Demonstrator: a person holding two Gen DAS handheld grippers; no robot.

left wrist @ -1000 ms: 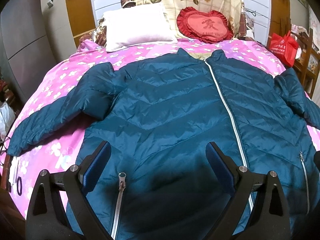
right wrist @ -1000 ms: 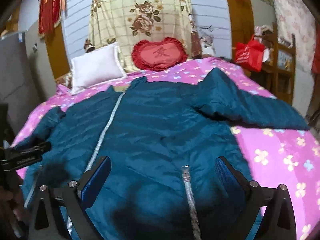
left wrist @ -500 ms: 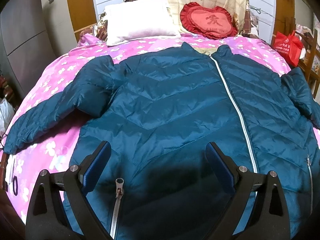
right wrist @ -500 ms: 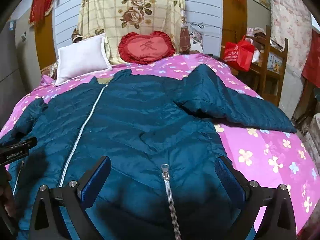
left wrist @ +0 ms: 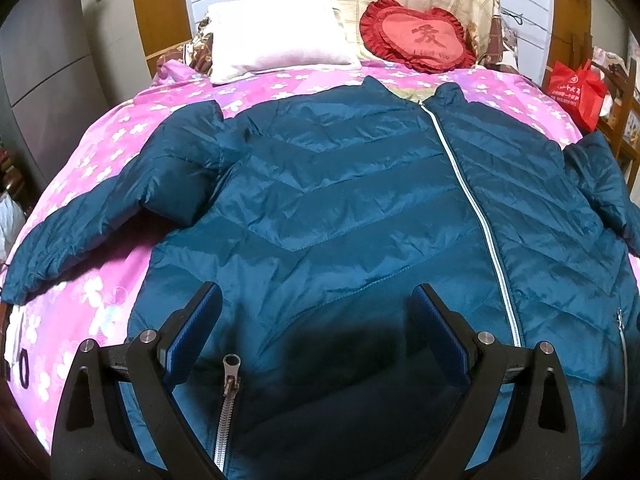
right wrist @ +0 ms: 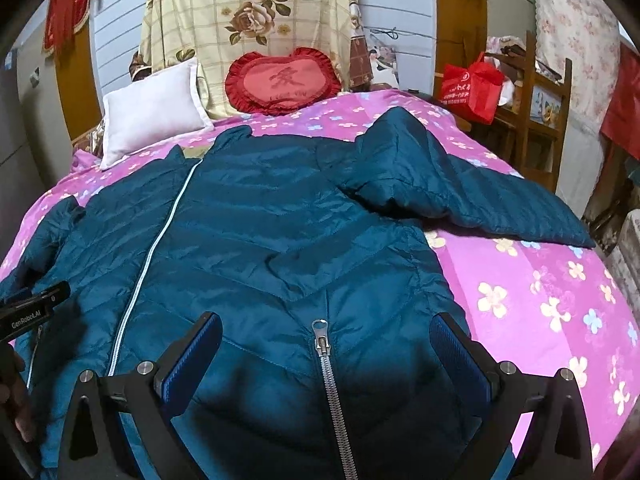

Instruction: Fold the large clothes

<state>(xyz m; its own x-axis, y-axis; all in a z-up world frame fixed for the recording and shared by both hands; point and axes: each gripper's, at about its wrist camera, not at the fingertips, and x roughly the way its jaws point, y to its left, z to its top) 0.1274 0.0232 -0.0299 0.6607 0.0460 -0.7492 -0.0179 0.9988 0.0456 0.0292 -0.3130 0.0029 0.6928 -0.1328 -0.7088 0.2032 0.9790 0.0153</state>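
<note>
Both the left gripper (left wrist: 316, 336) and right gripper (right wrist: 326, 360) hover, jaws apart, over the teal quilted puffer jacket (left wrist: 360, 208). Upper frame: a white pillow (left wrist: 276, 36) and a red heart-shaped cushion (left wrist: 416, 40).

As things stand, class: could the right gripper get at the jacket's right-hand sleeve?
Probably yes. The right gripper hovers open over the jacket hem, and the sleeve lies flat on the bedspread off to its right with nothing on it or between them.

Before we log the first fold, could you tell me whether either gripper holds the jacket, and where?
Nothing is held: the left gripper and right gripper are open above the jacket.
</note>
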